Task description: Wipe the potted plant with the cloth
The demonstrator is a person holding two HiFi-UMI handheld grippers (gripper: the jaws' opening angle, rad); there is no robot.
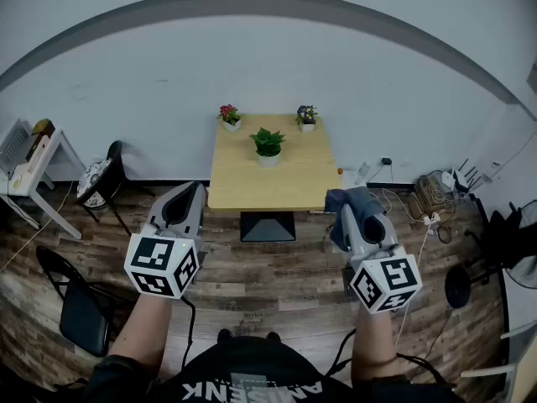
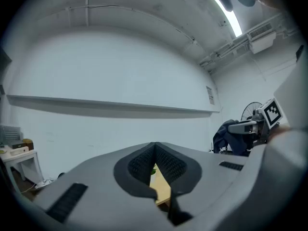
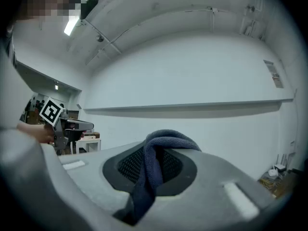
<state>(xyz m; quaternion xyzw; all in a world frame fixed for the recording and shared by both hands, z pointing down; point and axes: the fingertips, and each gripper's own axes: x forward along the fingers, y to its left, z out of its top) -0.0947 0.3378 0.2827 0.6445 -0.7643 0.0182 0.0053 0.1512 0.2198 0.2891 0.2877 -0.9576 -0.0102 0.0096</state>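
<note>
Both grippers are held level, well short of the wooden surface [image 1: 267, 183], and wiping is judged not yet begun. The left gripper [image 2: 155, 150] is fully closed with its ribbed pads meeting and nothing between them. The right gripper [image 3: 153, 160] is clamped on the dark blue cloth [image 3: 159, 143], which loops over the jaw tips and hangs below them in a loose tail. The potted plant [image 1: 268, 144], a leafy green one in a small pale pot, stands upright near the middle of the surface. Two smaller flowering pots [image 1: 229, 117] sit apart behind it, toward the far edge. Risks noted:

- The hanging tail of the cloth may catch the leaves or drag across the pot, and a pot that small looks light enough to tip or slide.
- With the left gripper closed and away from the pot, nothing braces the pot against a sideways wipe.
- A reach carried too far could knock the rear pots off the back edge.
- The cloth is pinched only at a fold, so a snag could pull it free of the jaws.
</note>
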